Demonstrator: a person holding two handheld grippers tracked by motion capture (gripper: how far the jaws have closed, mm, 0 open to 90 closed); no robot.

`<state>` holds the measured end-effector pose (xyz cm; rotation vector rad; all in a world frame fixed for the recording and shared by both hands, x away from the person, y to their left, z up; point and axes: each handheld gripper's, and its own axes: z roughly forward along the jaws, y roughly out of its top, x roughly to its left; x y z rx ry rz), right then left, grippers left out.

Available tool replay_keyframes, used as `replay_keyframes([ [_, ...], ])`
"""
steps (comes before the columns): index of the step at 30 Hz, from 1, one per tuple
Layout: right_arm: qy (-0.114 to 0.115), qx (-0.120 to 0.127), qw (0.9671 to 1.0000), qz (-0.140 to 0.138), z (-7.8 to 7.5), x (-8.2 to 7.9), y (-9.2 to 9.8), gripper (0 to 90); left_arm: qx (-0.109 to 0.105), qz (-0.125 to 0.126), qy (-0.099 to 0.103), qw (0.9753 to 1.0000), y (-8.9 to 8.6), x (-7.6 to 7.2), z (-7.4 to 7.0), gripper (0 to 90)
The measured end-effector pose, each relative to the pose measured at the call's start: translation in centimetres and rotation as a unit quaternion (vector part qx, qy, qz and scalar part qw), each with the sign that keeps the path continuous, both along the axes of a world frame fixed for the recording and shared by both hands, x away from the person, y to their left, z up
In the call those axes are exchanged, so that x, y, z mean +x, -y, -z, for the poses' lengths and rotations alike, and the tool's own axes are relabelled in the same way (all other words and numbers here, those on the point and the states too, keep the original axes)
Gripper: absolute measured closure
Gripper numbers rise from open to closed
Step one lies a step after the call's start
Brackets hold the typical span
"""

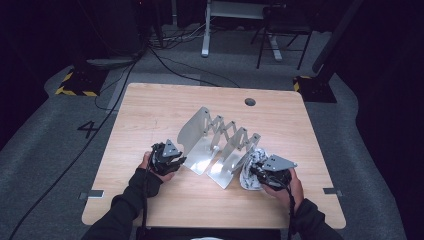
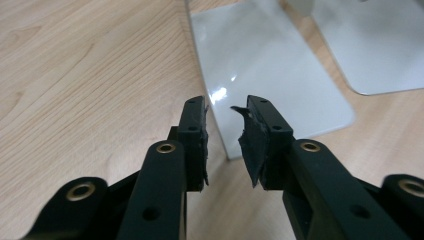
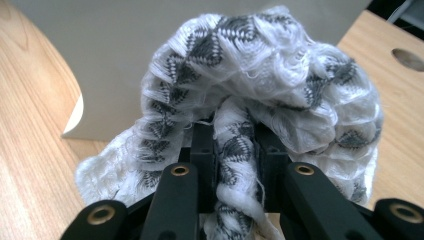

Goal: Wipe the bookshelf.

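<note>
The right gripper [image 3: 227,150] pinches a fold of the cloth [image 3: 260,90], which bunches just ahead of its jaws against the rack [image 1: 220,142]. The left gripper [image 2: 226,125] hangs open, empty, at the rack's left plate.

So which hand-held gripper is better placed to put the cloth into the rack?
Right. The right hand-held gripper is already shut on the cloth beside the metal rack; the left hand-held gripper is open, holding nothing.
</note>
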<state>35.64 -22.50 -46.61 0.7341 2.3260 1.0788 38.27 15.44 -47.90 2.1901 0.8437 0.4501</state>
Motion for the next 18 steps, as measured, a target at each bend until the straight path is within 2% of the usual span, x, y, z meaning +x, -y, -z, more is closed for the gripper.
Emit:
replay_keyframes([
  [3, 0.012, 0.005, 0.9999, 0.003, -0.5, -0.1, 0.2, 75.4, 0.004, 0.005, 0.013, 0.9999, 0.0, -1.2, -0.7, 66.8],
  [4, 0.014, 0.008, 0.9999, 0.005, -0.6, -0.1, 0.3, 75.3, -0.003, 0.007, 0.014, 0.9999, 0.0, -1.5, -0.9, 65.3],
  [5, 0.017, 0.01, 0.9998, 0.008, -0.8, -0.1, 0.4, 75.2, -0.005, 0.006, 0.01, 0.9999, -0.1, -1.7, -0.9, 62.0],
  [8, 0.026, 0.018, 0.9993, 0.019, -1.2, 0.1, 1.0, 74.8, 0.005, 0.016, 0.005, 0.9999, 0.0, -2.5, -0.8, 55.2],
  [10, 0.029, 0.022, 0.999, 0.025, -1.4, 0.3, 1.3, 74.0, 0.01, 0.02, -0.006, 0.9997, 0.0, -3.0, -0.6, 51.3],
  [13, 0.039, 0.029, 0.9979, 0.042, -1.7, 0.8, 2.1, 73.4, 0.029, 0.027, -0.006, 0.9992, 0.1, -3.6, -0.3, 47.4],
  [17, 0.041, 0.033, 0.997, 0.057, -1.9, 1.3, 2.6, 72.9, 0.021, 0.05, -0.008, 0.9985, 0.8, -4.1, -0.5, 46.9],
  [18, 0.042, 0.033, 0.9968, 0.06, -2.0, 1.5, 2.7, 72.9, 0.016, 0.06, -0.009, 0.998, 1.1, -4.3, -0.6, 49.5],
])
